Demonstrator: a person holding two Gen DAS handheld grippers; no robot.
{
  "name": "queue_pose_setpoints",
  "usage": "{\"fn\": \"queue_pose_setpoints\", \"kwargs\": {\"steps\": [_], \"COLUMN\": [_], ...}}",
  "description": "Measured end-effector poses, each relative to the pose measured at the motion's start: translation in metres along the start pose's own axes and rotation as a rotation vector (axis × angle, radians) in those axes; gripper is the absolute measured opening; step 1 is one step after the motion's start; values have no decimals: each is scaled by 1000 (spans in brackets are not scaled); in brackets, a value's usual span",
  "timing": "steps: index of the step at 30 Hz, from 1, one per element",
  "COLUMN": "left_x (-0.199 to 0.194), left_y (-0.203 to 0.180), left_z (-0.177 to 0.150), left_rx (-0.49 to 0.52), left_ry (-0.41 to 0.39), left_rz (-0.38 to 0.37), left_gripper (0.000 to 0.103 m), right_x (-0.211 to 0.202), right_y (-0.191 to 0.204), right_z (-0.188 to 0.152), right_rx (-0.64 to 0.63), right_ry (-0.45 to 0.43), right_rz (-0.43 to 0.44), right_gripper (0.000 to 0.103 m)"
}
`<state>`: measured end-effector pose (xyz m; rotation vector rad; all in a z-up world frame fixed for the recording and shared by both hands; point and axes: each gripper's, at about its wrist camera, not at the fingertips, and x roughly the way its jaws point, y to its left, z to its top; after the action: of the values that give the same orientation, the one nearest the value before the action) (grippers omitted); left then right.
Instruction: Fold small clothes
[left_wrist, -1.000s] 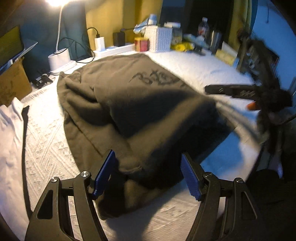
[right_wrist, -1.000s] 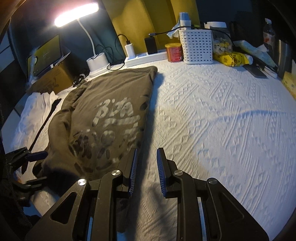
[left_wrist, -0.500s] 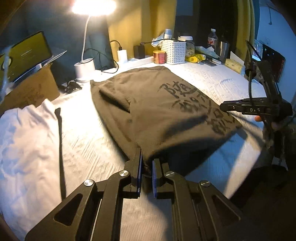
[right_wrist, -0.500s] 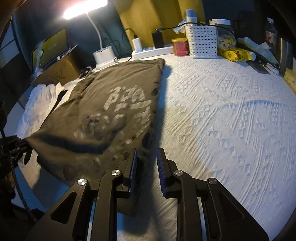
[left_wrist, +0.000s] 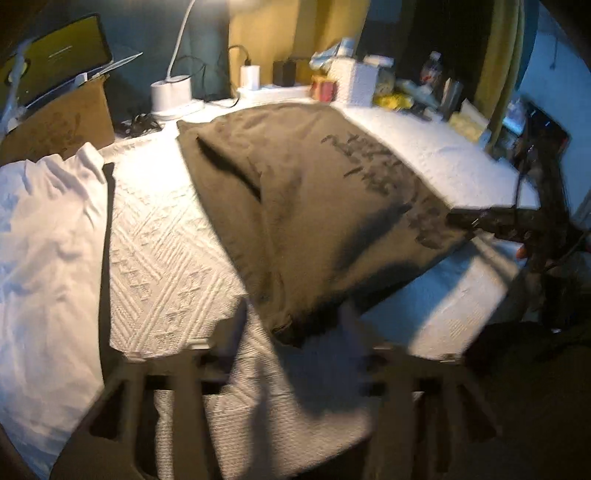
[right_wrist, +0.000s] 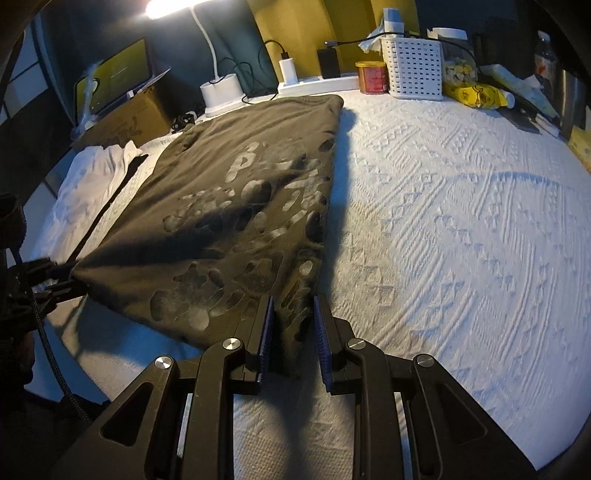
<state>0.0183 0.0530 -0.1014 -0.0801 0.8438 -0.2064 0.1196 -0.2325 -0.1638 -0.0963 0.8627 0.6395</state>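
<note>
A dark olive T-shirt (left_wrist: 314, 206) with a printed graphic lies on the white textured bedcover (left_wrist: 166, 266); its near edge is lifted. It also shows in the right wrist view (right_wrist: 236, 221). My left gripper (left_wrist: 295, 332) is motion-blurred; its fingers look spread apart, with the shirt's near left corner between them. My right gripper (right_wrist: 293, 332) is shut on the shirt's near right corner and holds it above the cover. In the right wrist view the left gripper (right_wrist: 55, 280) appears at the shirt's other near corner.
A white garment (left_wrist: 48, 266) lies at the left of the bed. A lamp base (right_wrist: 221, 92), power strip, red tin (right_wrist: 373, 77), white basket (right_wrist: 413, 68) and clutter line the far edge. A cardboard box with a laptop (right_wrist: 118, 107) stands at the far left.
My left gripper closed on the shirt's near corner half a second ago; now it is blurred and its fingers look spread apart. The right gripper stayed shut on its corner, and the hem is lifted and stretched.
</note>
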Motion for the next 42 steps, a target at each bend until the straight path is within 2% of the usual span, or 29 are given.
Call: {"fn": "queue_pose_setpoints", "kwargs": {"steps": [1, 6, 9, 10, 11, 13, 19, 24, 27, 30, 31, 32, 34, 38, 40, 42], "left_x": [-4, -11, -1, 3, 10, 25, 29, 22, 21, 16, 15, 15, 18, 31, 39, 40], "left_y": [0, 2, 6, 7, 6, 6, -3, -11, -13, -14, -13, -12, -9, -9, -10, -13], "left_z": [1, 13, 21, 22, 24, 25, 9, -1, 2, 9, 11, 15, 19, 21, 19, 16], "left_rx": [-7, -61, -87, -81, -64, -51, -49, -46, -51, -42, -42, -45, -54, -42, -36, -26], "left_ry": [-19, -75, -92, -100, -91, -32, 24, 30, 48, 21, 11, 4, -2, 27, 64, 68], "left_rz": [-15, -93, -98, -87, -63, -28, -26, -17, -25, -17, -6, 2, 11, 34, 28, 34], "left_gripper": [76, 77, 76, 73, 52, 30, 29, 29, 30, 31, 36, 48, 63, 64, 64, 70], "right_x": [0, -2, -3, -4, -5, -7, -18, -18, -21, -22, -22, -22, -22, -21, -21, -22], "right_y": [1, 9, 10, 10, 10, 11, 17, 20, 20, 18, 18, 19, 20, 18, 17, 15], "right_z": [-1, -8, -13, -14, -14, -15, -18, -28, -33, -35, -35, -35, -35, -32, -31, -30], "right_rx": [1, -37, -56, -56, -58, -72, -118, -162, -142, -112, -110, -106, -105, -82, -86, -90], "right_ry": [1, -13, -24, -25, -27, -29, -28, 14, 10, 6, 4, 4, 5, 16, 15, 6], "right_rz": [2, -10, 8, 16, 15, 7, -23, -38, -33, -22, -23, -25, -34, -37, -52, -74], "right_gripper": [23, 23, 11, 9, 8, 7, 7, 7, 7, 7, 7, 7, 7, 8, 26, 36]}}
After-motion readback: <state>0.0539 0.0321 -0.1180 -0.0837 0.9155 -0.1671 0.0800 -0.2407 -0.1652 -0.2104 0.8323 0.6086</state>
